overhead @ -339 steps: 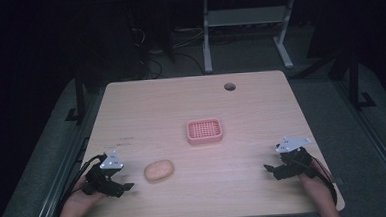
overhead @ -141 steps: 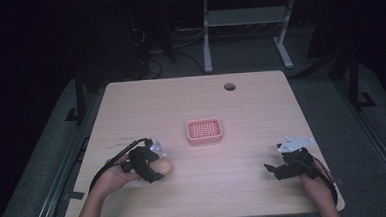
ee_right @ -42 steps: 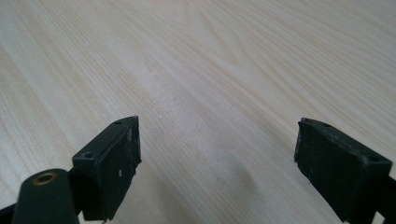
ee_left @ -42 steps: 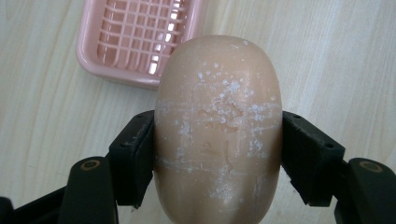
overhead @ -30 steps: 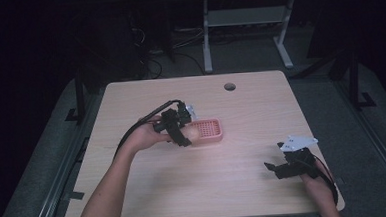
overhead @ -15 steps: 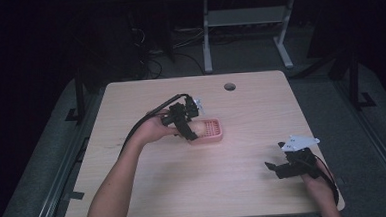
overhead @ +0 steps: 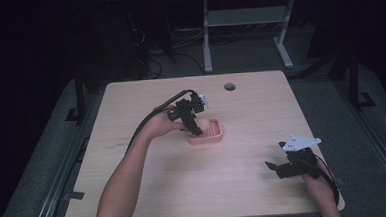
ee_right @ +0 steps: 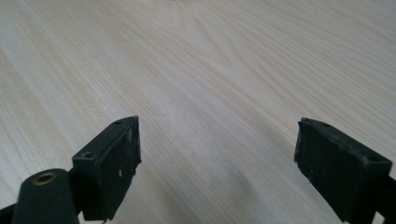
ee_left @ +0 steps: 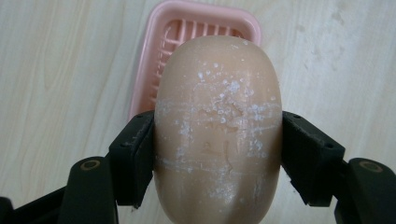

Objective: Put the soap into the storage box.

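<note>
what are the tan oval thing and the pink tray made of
The tan oval looks like a bar of soap: matte, waxy, with white dried flecks and scuff lines. The pink tray seems to be moulded plastic: smooth, slightly glossy, with slotted ribs. The table looks like pale wood-grain laminate, though it might be real wood.

A pale wooden table stands on grey floor in a dark room, a white-legged frame behind.

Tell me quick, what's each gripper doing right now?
Left gripper: shut on the soap, over the dish.
Right gripper: open, holding nothing, over the table.
</note>
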The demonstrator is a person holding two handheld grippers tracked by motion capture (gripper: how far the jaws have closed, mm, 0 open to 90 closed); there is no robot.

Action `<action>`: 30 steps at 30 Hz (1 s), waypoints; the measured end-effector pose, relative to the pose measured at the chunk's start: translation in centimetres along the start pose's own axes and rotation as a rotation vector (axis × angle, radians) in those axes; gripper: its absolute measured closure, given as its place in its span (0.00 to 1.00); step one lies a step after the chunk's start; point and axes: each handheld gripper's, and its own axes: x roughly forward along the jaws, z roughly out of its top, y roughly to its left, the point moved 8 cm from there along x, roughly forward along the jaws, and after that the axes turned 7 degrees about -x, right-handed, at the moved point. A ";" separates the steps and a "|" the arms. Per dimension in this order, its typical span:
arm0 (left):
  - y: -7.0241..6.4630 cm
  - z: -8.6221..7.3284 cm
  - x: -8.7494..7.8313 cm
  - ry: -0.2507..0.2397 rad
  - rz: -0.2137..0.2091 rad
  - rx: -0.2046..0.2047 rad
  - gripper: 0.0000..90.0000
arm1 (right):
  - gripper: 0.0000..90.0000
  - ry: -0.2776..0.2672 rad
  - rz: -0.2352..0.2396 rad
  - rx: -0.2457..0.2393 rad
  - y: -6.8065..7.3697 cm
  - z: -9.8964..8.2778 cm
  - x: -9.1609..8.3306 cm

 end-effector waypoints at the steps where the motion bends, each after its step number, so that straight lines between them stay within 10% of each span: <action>1: 0.0 0.1 0.2 0.002 0.001 0.002 0.36 | 0.15 0.000 0.000 0.002 0.0 0.0 0.0; 30: 1.0 1.2 3.8 0.018 -0.018 -0.023 0.36 | 0.16 -0.011 0.001 0.015 0.0 0.0 -0.1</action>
